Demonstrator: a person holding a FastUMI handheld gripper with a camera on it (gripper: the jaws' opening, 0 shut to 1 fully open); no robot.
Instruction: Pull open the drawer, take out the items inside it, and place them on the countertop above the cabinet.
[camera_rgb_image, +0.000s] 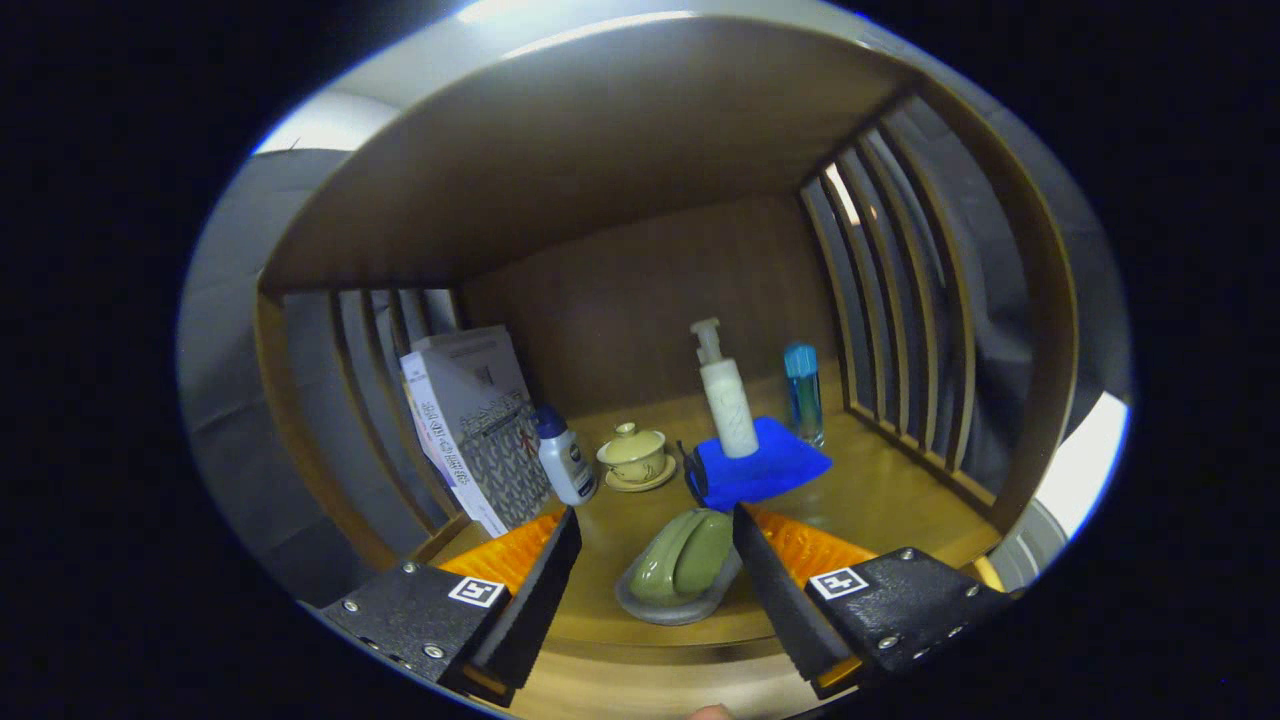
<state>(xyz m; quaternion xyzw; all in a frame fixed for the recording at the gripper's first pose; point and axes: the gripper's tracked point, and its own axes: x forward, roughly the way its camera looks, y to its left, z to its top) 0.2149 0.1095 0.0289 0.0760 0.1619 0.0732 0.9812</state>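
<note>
Green glazed dish on its grey saucer lies on the desk between the claw fingers, nearer the right one. Judged hard, smooth, slippery and breakable; best gripped across its narrow sides. Claw released, fingers spread, neither pressing it. Beyond: blue cloth under a pump bottle, lidded cup, small bottle, box. Slatted wooden sides enclose the space

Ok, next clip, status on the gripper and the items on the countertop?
Gripper open, holding nothing. Green soap dish sits on countertop between the fingers, right finger close against it. Blue cloth with pump bottle just beyond.
</note>
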